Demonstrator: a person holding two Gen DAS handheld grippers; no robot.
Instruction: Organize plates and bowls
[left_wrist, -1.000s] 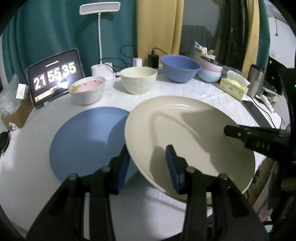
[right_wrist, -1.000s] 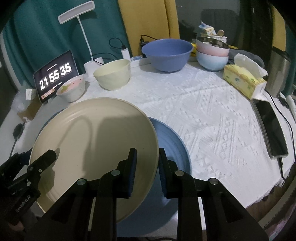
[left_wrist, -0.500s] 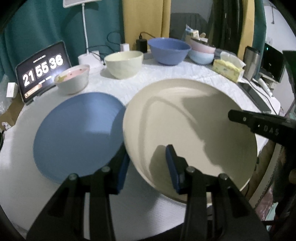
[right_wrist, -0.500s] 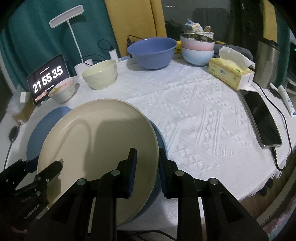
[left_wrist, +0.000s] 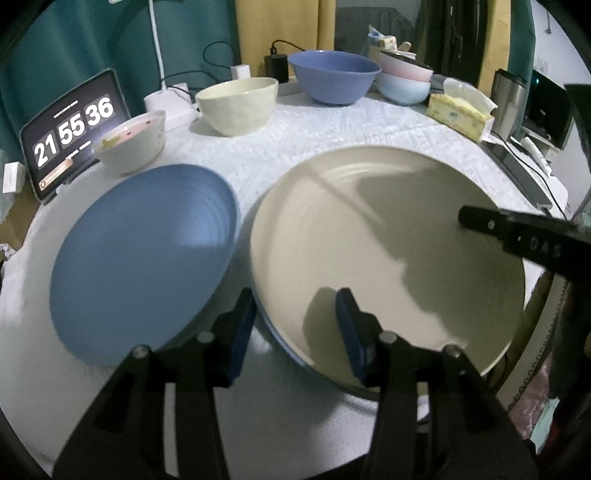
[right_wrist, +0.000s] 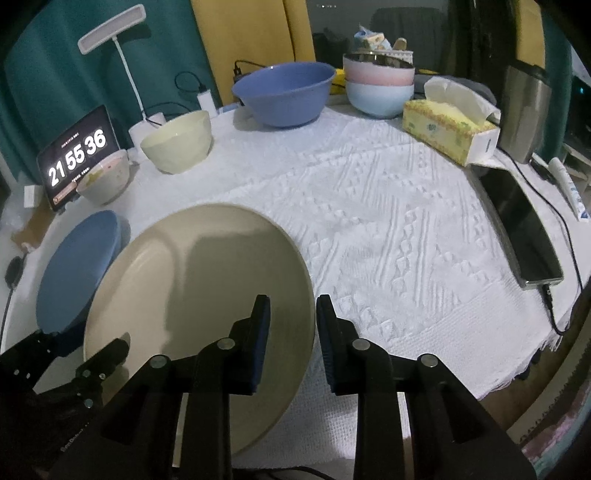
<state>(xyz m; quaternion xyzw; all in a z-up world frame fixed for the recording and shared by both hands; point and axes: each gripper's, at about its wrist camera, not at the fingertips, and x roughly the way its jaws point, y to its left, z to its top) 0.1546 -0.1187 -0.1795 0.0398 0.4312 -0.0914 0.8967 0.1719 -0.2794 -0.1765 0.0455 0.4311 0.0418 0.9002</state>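
The beige plate (left_wrist: 388, 251), round, smooth and matte with faint concentric rings, is lying near the front edge of the table (right_wrist: 388, 221), which is wearing a white cloth woven in raised zigzags. A thin blue rim is peeking out under the plate's near edge in the left wrist view; what it belongs to I cannot tell.

The left gripper (left_wrist: 295, 321) is straddling the plate's left rim, one blue-padded finger outside the rim and one over the plate's face. Its jaws have just been opening, and the pads are standing clear of the rim. The right gripper (right_wrist: 291, 332) is bracketing the plate's right rim with a narrow gap, the rim passing between its fingers; whether the pads are pressing on it I cannot tell.

Just left of the beige plate, a blue plate (left_wrist: 144, 258) of the same ringed shape is lying flat on the cloth, apart from it. Behind the beige plate, bowls are standing along the far side: a small speckled bowl (left_wrist: 131, 142), a cream bowl (left_wrist: 236, 105) with a dimpled wall, a wide blue bowl (left_wrist: 334, 79), and a pink bowl nested in a pale blue one (left_wrist: 404, 83).
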